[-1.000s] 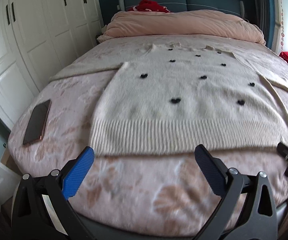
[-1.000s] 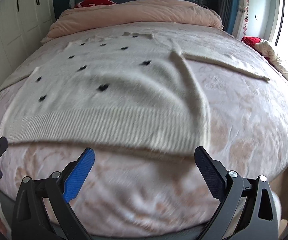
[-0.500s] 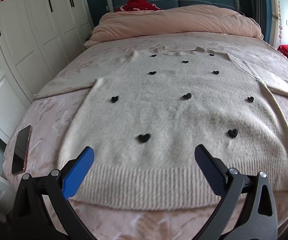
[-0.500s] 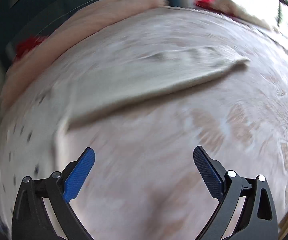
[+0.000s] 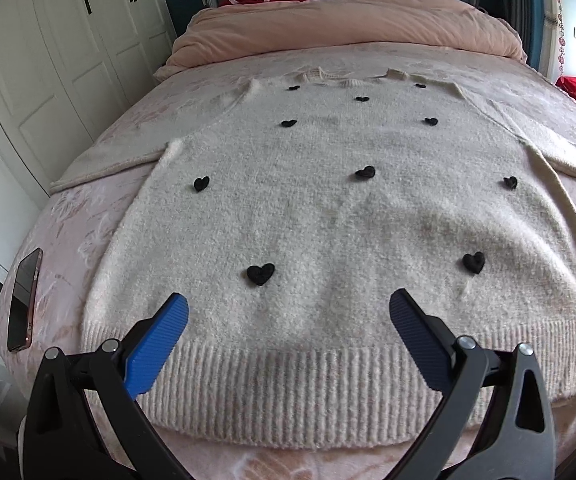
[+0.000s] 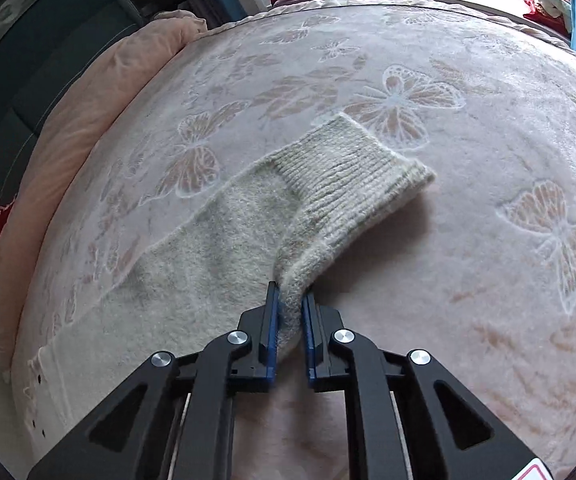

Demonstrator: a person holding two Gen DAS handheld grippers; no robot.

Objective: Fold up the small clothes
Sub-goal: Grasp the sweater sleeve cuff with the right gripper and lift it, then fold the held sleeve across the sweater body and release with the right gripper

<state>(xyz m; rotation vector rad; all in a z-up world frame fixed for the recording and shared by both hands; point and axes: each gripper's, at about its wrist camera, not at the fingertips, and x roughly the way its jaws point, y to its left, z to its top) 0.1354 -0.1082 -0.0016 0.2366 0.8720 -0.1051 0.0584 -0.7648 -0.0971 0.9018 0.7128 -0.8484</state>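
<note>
One sweater (image 5: 328,208), two grippers: right clamped on a sleeve, left spread wide.

One cream knit sweater lies flat, front up, on the bed (image 5: 88,216), neckline toward the pink duvet (image 5: 344,24) and ribbed hem (image 5: 300,384) nearest the left wrist camera. Ten black hearts are visible on its front, among them one (image 5: 260,273) just ahead of the left gripper (image 5: 288,316). One phone (image 5: 24,300) lies at the bed's left edge, apart from the sweater. The left gripper hovers level over the hem, jaws wide apart, holding nothing. The right gripper (image 6: 289,300) points along one sleeve (image 6: 216,240); its jaws are pressed together on a fold of the sleeve's lower edge just behind the ribbed cuff (image 6: 352,168), which is raised slightly off the butterfly-patterned blanket (image 6: 488,184).
</note>
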